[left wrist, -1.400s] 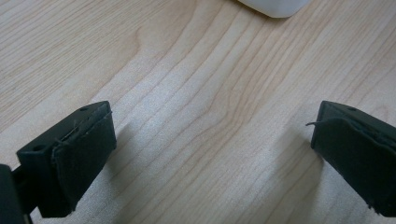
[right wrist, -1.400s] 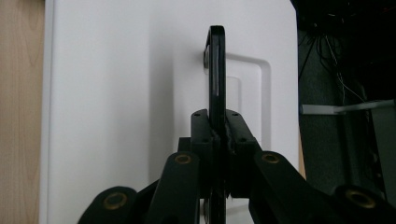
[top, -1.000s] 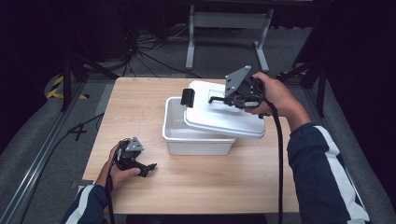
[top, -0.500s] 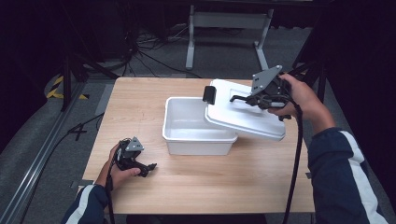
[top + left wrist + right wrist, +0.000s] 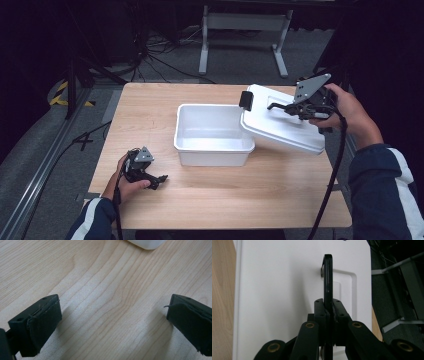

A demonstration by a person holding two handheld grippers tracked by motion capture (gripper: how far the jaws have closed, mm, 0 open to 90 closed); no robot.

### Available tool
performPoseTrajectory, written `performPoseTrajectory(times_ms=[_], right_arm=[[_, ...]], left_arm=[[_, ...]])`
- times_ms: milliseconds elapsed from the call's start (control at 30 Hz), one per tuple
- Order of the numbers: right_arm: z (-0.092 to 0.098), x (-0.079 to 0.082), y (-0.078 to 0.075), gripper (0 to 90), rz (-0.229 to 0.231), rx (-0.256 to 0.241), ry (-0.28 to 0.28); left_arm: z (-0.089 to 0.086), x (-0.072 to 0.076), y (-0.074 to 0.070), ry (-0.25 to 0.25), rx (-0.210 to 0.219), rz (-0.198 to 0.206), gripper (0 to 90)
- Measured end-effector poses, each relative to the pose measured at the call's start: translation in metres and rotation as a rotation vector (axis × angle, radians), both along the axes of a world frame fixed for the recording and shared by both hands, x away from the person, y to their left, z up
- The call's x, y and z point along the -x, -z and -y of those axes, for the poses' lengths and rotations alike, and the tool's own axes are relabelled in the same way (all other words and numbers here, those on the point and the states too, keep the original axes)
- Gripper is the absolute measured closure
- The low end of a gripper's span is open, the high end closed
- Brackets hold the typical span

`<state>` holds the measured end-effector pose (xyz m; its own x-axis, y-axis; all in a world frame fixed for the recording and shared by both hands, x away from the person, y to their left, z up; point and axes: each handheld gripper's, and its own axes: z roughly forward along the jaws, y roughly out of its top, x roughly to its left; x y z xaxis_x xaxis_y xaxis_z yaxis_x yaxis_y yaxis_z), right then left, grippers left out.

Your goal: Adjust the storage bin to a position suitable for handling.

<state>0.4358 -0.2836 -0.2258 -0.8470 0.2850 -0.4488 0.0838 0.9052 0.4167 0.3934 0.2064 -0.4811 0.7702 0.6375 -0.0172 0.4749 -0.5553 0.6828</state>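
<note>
You've carried the white lid (image 5: 282, 127) rightward off the tub (image 5: 212, 135); right tongs (image 5: 329, 315) clamp its black handle (image 5: 328, 277), left tongs (image 5: 112, 322) gape.

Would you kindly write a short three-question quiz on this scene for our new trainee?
1. True or false: the lid fully covers the white bin.
2. What does the right gripper clamp? A) the bin's rim B) the lid's black handle C) a cable
3. Fill in: the left gripper rests with its jaws ___ above the wooden table.

Key: 1 false; 2 B; 3 open.
</note>
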Motion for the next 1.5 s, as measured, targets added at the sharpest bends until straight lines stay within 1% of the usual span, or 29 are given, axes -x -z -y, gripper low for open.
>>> performPoseTrajectory(times_ms=[133, 300, 367, 500, 633, 933, 1067, 1100, 1133, 1200, 1233, 1267, 1300, 1400, 1433, 1500], right_arm=[[0.012, 0.001, 0.003, 84.6, -0.008, -0.012, 0.019], [0.024, 0.003, 0.007, 84.6, -0.013, -0.010, 0.041], [0.029, 0.004, 0.009, 84.6, -0.017, -0.008, 0.050], [0.041, 0.004, 0.015, 84.6, -0.024, -0.013, 0.077], [0.047, 0.003, 0.023, 84.6, -0.037, -0.002, 0.089], [0.056, -0.004, 0.039, 84.6, -0.061, -0.012, 0.124], [0.059, -0.010, 0.049, 84.6, -0.077, -0.013, 0.146], [0.059, -0.010, 0.049, 84.6, -0.077, -0.013, 0.146], [0.060, -0.013, 0.055, 84.6, -0.086, -0.013, 0.152], [0.060, -0.016, 0.060, 84.6, -0.094, -0.011, 0.160], [0.060, -0.016, 0.060, 84.6, -0.094, -0.011, 0.160], [0.059, -0.019, 0.066, 84.6, -0.110, -0.003, 0.168], [0.059, -0.019, 0.066, 84.6, -0.110, -0.003, 0.168], [0.058, -0.026, 0.078, 84.6, -0.129, 0.006, 0.183], [0.058, -0.027, 0.080, 84.6, -0.129, 0.005, 0.187], [0.057, -0.029, 0.085, 84.6, -0.141, 0.010, 0.190]], left_arm=[[0.000, 0.000, 0.000, 0.000, 0.000, 0.000, 0.1], [0.000, 0.000, 0.000, 0.003, 0.000, 0.005, 0.2], [0.000, 0.000, 0.000, 0.000, 0.000, 0.000, 0.2], [0.000, 0.000, 0.000, 0.000, 0.000, 0.000, 0.2], [0.000, 0.000, 0.000, 0.000, 0.000, 0.000, 0.2], [0.000, 0.000, 0.000, 0.000, 0.000, 0.000, 0.2], [0.000, 0.000, 0.000, 0.000, 0.000, 0.000, 0.2], [0.000, 0.000, 0.000, 0.000, 0.000, 0.000, 0.1], [0.000, 0.000, 0.000, 0.003, 0.000, 0.004, 0.2], [0.000, 0.000, 0.000, 0.000, 0.000, 0.000, 0.2], [0.000, 0.000, 0.000, 0.000, 0.000, 0.000, 0.2], [0.000, 0.000, 0.000, 0.000, 0.000, 0.000, 0.2], [0.000, 0.000, 0.000, 0.000, 0.000, 0.000, 0.2], [0.000, 0.000, 0.000, 0.000, 0.000, 0.000, 0.2], [0.000, 0.000, 0.000, 0.003, 0.000, 0.005, 0.2], [0.000, 0.000, 0.000, 0.000, 0.000, 0.000, 0.2]])
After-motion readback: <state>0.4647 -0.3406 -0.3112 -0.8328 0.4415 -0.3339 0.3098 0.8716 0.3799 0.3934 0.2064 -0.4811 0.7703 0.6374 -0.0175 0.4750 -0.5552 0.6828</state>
